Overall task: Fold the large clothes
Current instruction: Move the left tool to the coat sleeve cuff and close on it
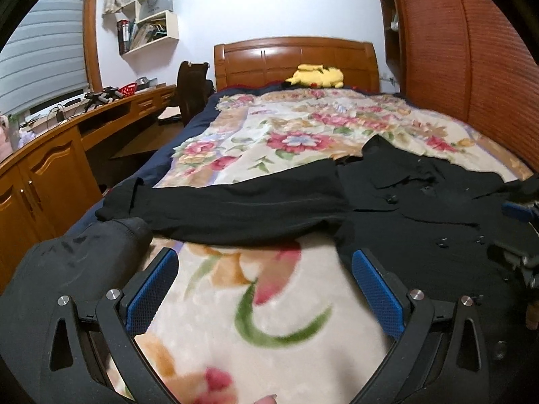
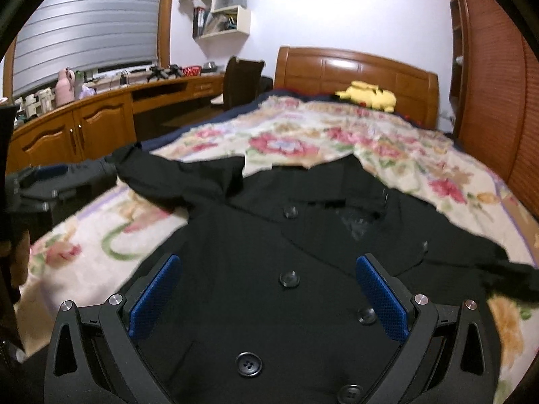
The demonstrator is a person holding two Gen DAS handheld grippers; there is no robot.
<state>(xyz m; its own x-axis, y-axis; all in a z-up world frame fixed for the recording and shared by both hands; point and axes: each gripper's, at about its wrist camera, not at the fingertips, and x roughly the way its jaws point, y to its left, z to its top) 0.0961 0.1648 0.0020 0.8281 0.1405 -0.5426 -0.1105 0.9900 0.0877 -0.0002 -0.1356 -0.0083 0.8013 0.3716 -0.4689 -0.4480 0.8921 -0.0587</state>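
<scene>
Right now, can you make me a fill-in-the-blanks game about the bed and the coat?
1. The coat spread on the floral blanket is colored ____.
2. The plush toy by the headboard is colored ____.
3. The pads on the right gripper fingers are colored ____.
4. Both grippers' jaws are ____, holding nothing.

Missing words: black, yellow, blue, open
</scene>
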